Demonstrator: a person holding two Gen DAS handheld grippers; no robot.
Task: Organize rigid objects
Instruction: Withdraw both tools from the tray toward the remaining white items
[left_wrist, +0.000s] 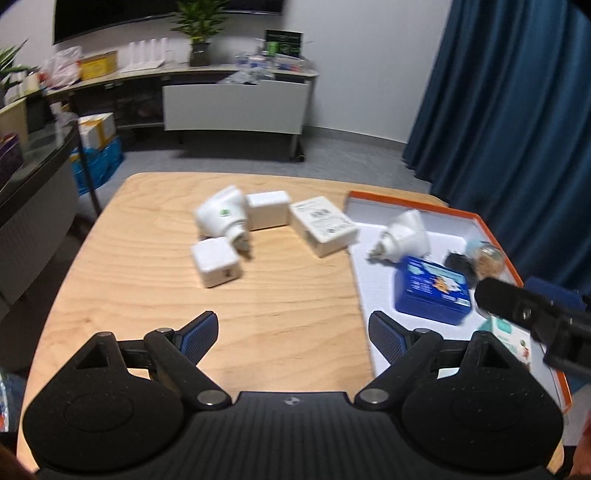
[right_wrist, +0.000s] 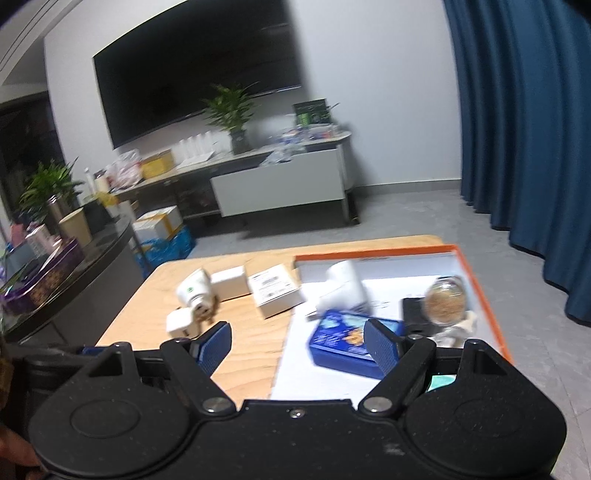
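Four white items, two plug adapters (left_wrist: 221, 218) and (left_wrist: 215, 261) and two small boxes (left_wrist: 268, 209) and (left_wrist: 323, 225), lie on the wooden table (left_wrist: 147, 295) left of the orange-rimmed tray (left_wrist: 495, 236), ahead of my left gripper (left_wrist: 293, 332), the nearer one; my right gripper (right_wrist: 297, 345) hangs over the tray's edge. Both stand wide and empty.

Four white items are grouped on the wooden table: a conical plug adapter (left_wrist: 221, 216) lying on its side with a green mark, a small cube charger (left_wrist: 215, 261) just beside its pin end, a plain white block (left_wrist: 268, 209) behind it, and a flat labelled box (left_wrist: 323, 225) next to the tray. Inside the orange-rimmed white tray (left_wrist: 484, 225) are seen a second white adapter (left_wrist: 404, 236) on its side, a blue printed box (left_wrist: 433, 291), a small black object (left_wrist: 456, 263) and a clear globe (left_wrist: 487, 260) with tan contents.
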